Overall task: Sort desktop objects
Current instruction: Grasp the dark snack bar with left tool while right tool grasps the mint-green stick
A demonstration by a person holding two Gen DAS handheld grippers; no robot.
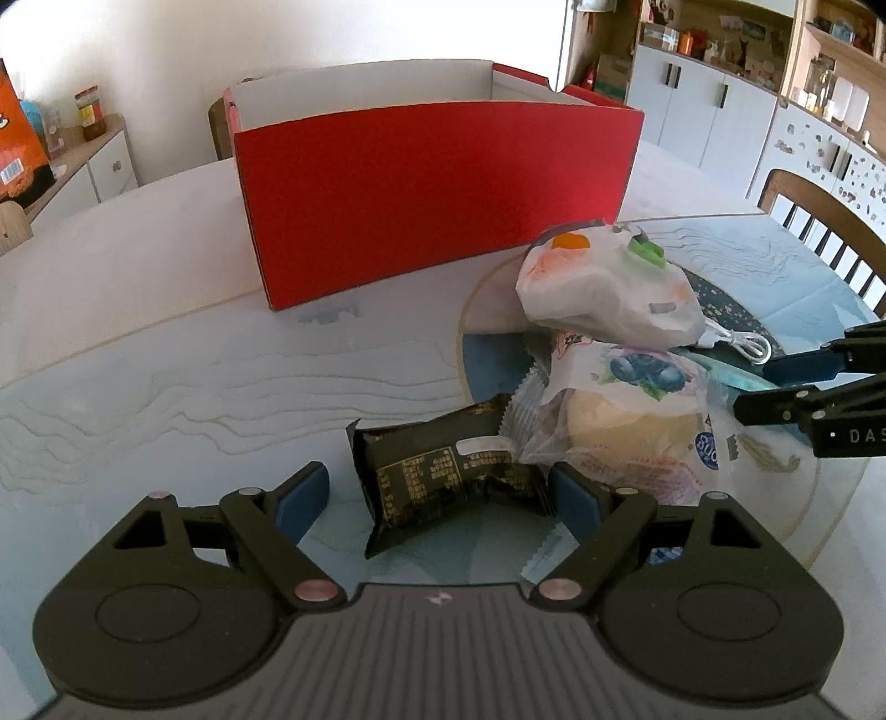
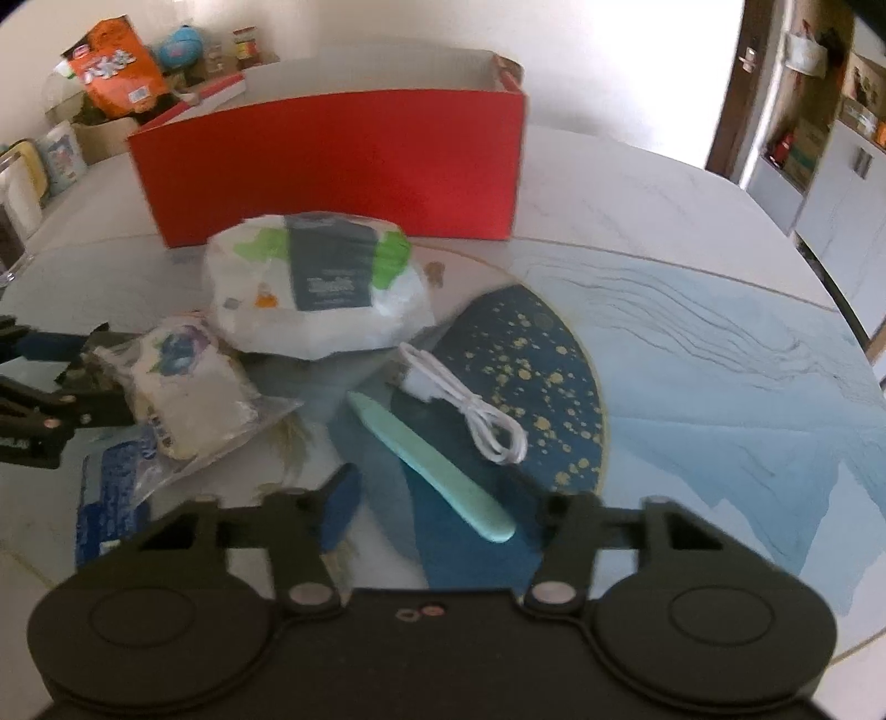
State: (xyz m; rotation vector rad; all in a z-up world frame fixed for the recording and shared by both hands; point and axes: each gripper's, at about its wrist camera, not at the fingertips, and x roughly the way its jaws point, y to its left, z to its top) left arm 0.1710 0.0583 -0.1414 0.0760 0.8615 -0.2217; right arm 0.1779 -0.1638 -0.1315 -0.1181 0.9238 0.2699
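The red cardboard box [image 1: 432,194] stands at the table's far side, with bare marble tabletop [image 1: 138,310] to its left. The left gripper [image 1: 437,498] stands wide open, straddling a black snack packet [image 1: 443,476] without pressing it. In the right wrist view, the right gripper [image 2: 437,515] is partly open, holding nothing; a mint-green stick [image 2: 432,471] lies between its fingers. Only this view shows the whole white USB cable [image 2: 465,404] coiled just beyond

A home dining room: a round marble-patterned tabletop [image 1: 138,310], a wooden dining chair [image 1: 825,216] at two o'clock, white cabinets [image 1: 698,111] and cluttered shelves [image 1: 747,39] behind.
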